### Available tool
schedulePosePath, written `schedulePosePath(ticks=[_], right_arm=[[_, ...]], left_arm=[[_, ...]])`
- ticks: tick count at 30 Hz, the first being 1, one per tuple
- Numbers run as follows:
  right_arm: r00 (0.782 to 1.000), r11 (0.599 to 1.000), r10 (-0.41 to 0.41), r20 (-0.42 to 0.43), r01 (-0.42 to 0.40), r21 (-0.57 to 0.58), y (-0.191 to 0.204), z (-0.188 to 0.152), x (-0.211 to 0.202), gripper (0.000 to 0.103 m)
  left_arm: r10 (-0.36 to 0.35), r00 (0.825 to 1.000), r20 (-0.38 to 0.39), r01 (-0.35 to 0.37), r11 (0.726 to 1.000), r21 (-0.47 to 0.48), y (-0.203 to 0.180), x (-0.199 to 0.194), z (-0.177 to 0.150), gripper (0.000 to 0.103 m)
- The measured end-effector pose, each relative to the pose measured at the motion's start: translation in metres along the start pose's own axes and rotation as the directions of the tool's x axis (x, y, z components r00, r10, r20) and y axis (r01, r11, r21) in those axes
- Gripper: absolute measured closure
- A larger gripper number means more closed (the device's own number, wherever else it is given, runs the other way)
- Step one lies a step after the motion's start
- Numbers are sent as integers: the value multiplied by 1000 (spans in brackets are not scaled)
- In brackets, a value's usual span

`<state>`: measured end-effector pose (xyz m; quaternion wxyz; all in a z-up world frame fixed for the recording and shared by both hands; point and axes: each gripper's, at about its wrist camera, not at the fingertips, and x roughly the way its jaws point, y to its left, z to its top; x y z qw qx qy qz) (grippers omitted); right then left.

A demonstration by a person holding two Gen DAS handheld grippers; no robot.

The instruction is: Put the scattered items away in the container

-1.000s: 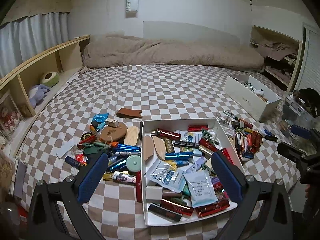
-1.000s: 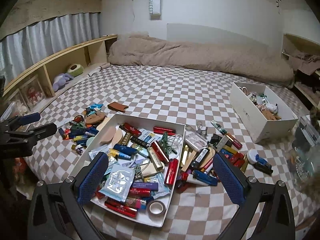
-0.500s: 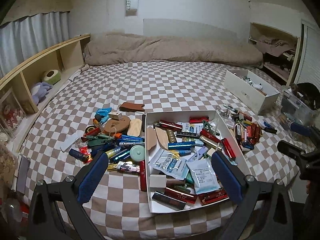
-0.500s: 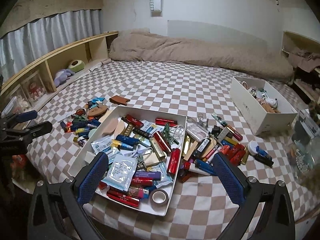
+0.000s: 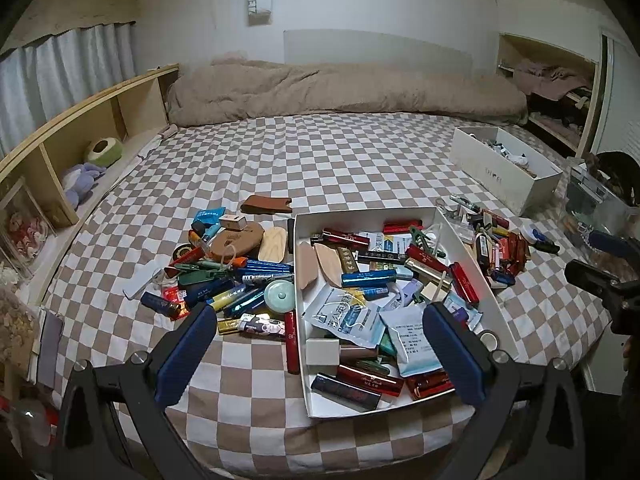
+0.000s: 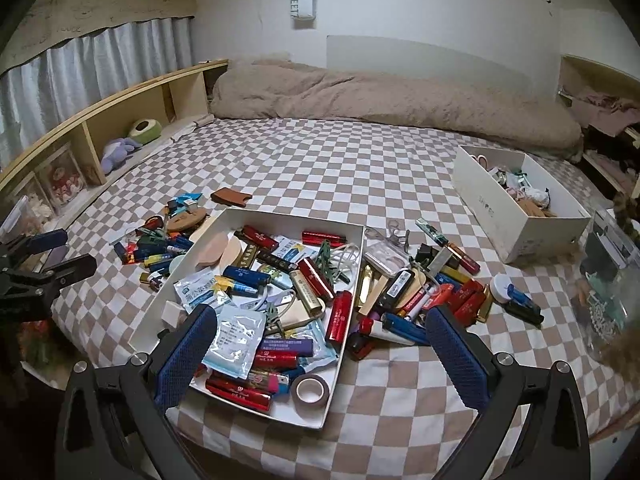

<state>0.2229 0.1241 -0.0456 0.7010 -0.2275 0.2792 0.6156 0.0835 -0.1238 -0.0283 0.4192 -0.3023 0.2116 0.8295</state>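
Observation:
A white shallow box (image 5: 498,322) sits on the checkered bed, half full of lighters, sachets and tubes; it also shows in the right wrist view (image 6: 358,268). A pile of scattered pens, lighters and wooden pieces (image 5: 228,264) lies left of it. Another pile of lighters and small items (image 6: 424,288) lies right of it. My left gripper (image 5: 320,340) is open and empty, held above the box's near left edge. My right gripper (image 6: 320,340) is open and empty above the box's near right corner. Each gripper shows at the edge of the other's view.
A second white box (image 6: 516,216) with small items stands at the right. A brown leather piece (image 5: 266,204) lies beyond the left pile. A beige duvet (image 5: 344,88) lies along the far wall. A wooden shelf (image 5: 80,128) runs along the left. The bed's front edge is close below both grippers.
Both grippers have pulled back and up from the box, so the box and piles look smaller and farther. Both stay open and empty. Nothing on the bed has moved.

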Motion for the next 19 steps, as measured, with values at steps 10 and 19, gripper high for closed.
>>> schedulePosePath(ticks=[10, 19], right_arm=[[1000, 1000, 1, -10, -1, -6, 3, -1, 2, 0], [1000, 1000, 2, -16, -2, -6, 1, -2, 2, 0]], left_arm=[[17, 1000, -14, -17, 1000, -16, 5, 6, 0, 0], [26, 1000, -16, -26, 999, -21, 8, 8, -2, 0]])
